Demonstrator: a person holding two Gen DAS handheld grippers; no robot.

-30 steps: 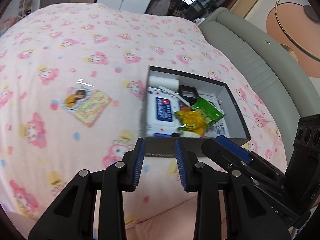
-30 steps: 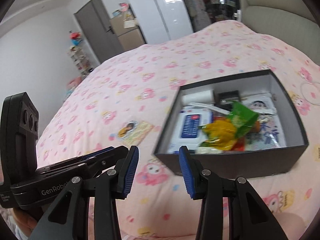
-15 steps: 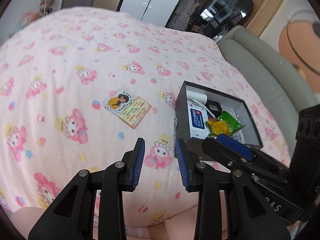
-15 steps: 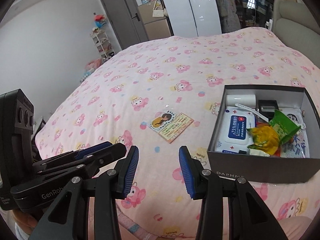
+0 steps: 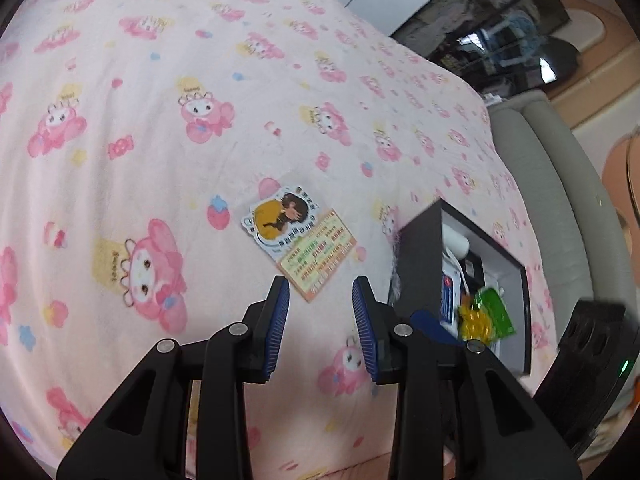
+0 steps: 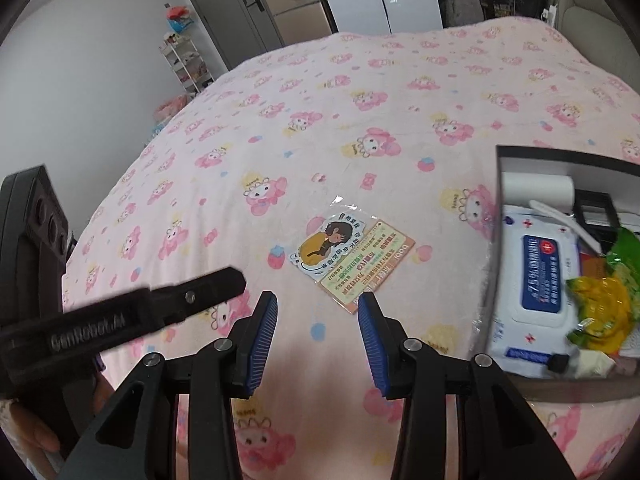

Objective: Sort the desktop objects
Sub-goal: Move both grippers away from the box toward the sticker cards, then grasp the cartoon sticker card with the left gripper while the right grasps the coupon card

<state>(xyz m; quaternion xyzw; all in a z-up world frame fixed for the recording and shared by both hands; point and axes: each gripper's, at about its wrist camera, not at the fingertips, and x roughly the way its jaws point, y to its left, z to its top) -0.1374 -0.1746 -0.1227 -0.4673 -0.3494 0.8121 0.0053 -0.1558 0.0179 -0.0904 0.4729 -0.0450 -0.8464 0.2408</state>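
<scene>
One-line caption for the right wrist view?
Open right gripper hovers short of a cartoon card on the pink bedspread, beside a filled black box.

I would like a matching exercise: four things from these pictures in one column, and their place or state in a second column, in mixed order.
Things:
1. sticker card
2. wet wipes pack
3. white roll
4. left gripper

Place or state:
A. at the far end inside the black box
B. open, holding nothing
C. flat on the pink bedsheet, outside the box
D. inside the box, blue label facing up

Pairs: 1-C, 2-D, 3-A, 4-B
</scene>
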